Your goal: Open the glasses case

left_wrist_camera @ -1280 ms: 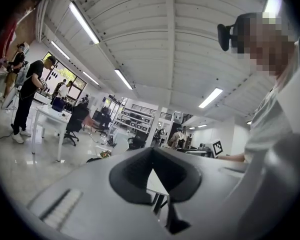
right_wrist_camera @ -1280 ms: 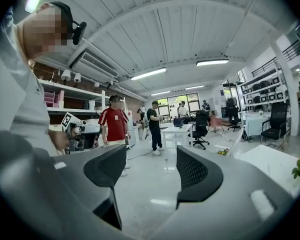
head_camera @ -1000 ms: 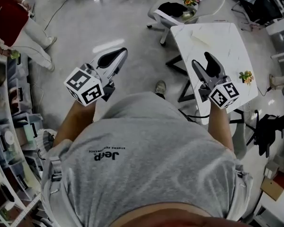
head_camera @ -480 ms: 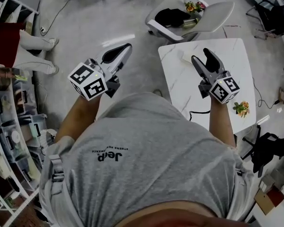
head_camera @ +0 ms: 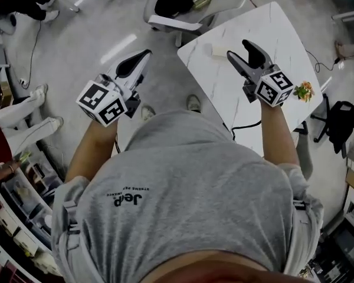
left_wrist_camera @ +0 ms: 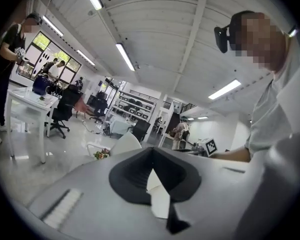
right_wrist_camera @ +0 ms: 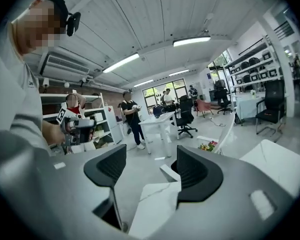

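Note:
A small pale oblong object (head_camera: 219,50), possibly the glasses case, lies near the left corner of the white marble table (head_camera: 277,37). My right gripper (head_camera: 241,49) hovers over the table just right of it, open, with nothing between its jaws. In the right gripper view the pale object (right_wrist_camera: 168,173) shows between the spread jaws of the right gripper (right_wrist_camera: 150,166), beyond them on the table (right_wrist_camera: 152,206). My left gripper (head_camera: 141,56) hangs over the floor left of the table. It is shut, its pads meeting at the tips (left_wrist_camera: 151,151), and holds nothing.
A white chair (head_camera: 192,16) with a black item and flowers stands beyond the table. A small flower bunch (head_camera: 305,90) sits at the table's right edge. A black cable (head_camera: 243,125) crosses its near edge. Shelving (head_camera: 12,217) lines the left side.
The view has turned and the table has slid left and closer. My right gripper now sits above the tabletop next to the pale object. Both grippers keep their jaw states.

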